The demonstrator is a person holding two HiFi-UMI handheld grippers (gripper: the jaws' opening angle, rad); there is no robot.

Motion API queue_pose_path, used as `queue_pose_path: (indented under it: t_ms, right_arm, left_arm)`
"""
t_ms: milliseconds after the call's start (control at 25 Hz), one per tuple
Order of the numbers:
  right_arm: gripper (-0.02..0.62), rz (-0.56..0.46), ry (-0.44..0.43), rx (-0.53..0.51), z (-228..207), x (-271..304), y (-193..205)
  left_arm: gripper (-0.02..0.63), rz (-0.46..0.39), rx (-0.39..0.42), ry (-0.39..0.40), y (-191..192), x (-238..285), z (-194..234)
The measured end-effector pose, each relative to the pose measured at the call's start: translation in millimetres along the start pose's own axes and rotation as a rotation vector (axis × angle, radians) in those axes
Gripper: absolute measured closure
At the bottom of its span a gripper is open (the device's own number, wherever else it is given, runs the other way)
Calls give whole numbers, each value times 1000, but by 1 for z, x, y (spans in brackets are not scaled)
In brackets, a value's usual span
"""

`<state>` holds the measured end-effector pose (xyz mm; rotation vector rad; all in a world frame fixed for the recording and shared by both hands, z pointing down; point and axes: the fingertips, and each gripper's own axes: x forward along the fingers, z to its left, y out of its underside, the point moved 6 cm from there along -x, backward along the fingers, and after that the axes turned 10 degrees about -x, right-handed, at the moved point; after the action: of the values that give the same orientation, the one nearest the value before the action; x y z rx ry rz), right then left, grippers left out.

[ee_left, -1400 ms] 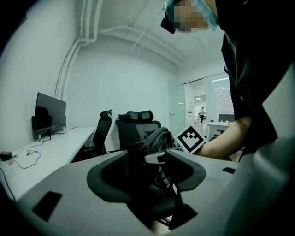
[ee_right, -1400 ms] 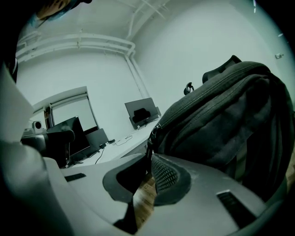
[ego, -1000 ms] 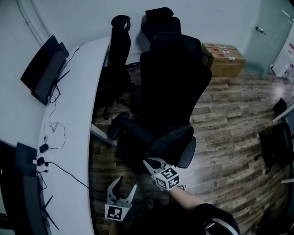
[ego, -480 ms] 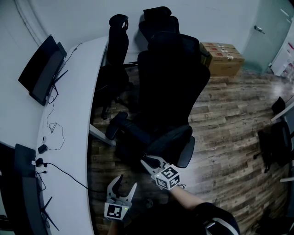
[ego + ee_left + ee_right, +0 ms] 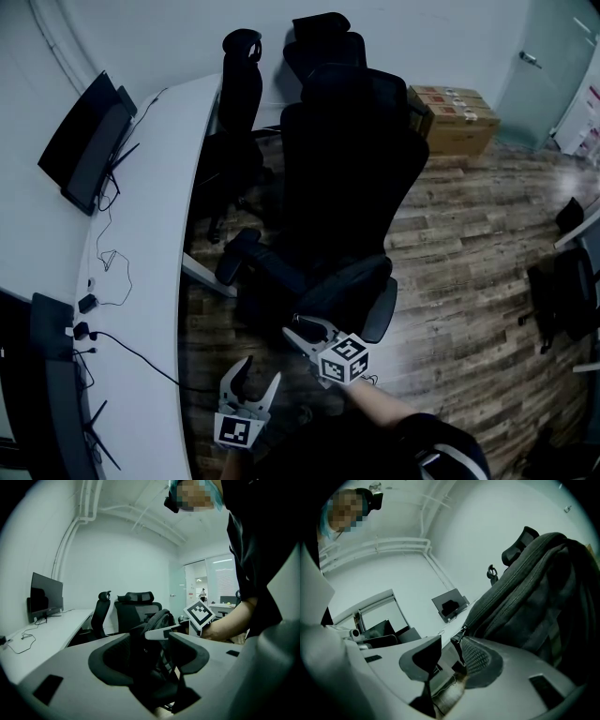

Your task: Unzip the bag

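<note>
Since half a second before, the right gripper [image 5: 304, 332] had edged a little leftward at the bag [image 5: 534, 588]; the left gripper [image 5: 254, 374] had kept its place.

One curved white desk [image 5: 150, 281] ran along the left of the near chair [image 5: 356, 178]. There were three black chairs in that group: the near one, a second [image 5: 323, 42] right behind it, and a third [image 5: 244, 84] behind and left of it, at the desk. Two monitors stood on the desk, one [image 5: 89, 141] far left of the near chair, the other [image 5: 47, 375] left and nearer the person. A stack of boxes [image 5: 457, 120] sat behind and right of the near chair.

The single dark bag stood in front of the near chair; in the head view it merged with the chair, so what it stood on could not be told.

Both grippers were held low in front of the near chair's seat. The right forearm [image 5: 386, 405] reached forward and left, bare, its gripper at the bag. Its jaws were apart, with the zip pull [image 5: 458, 638] between them, lying against one pad, not pinched. The left gripper pointed forward beside it, jaws spread wide and holding nothing, the bag showing beyond their gap.
</note>
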<state>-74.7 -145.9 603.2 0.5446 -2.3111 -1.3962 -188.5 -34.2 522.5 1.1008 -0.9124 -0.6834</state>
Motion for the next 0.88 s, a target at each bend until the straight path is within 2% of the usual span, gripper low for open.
queue_pose_path:
  t_ms: [80, 160, 280, 600, 720, 880]
  right_arm:
    - [462, 4, 20, -4, -4, -1, 1]
    - [514, 12, 21, -2, -7, -2, 2]
    - [526, 31, -2, 2, -9, -3, 3]
    - [540, 52, -118, 71, -13, -7, -4]
    - [540, 68, -154, 82, -15, -9, -9]
    - [541, 94, -183, 82, -15, -11, -12]
  left_arm:
    - [354, 5, 1, -4, 1, 0, -2]
    - [354, 11, 2, -10, 3, 1, -2]
    - [354, 25, 20, -17, 7, 6, 0]
    - [350, 70, 230, 15, 18, 47, 22]
    - [339, 119, 323, 34, 30, 63, 33]
    - [313, 166, 360, 61, 39, 88, 42]
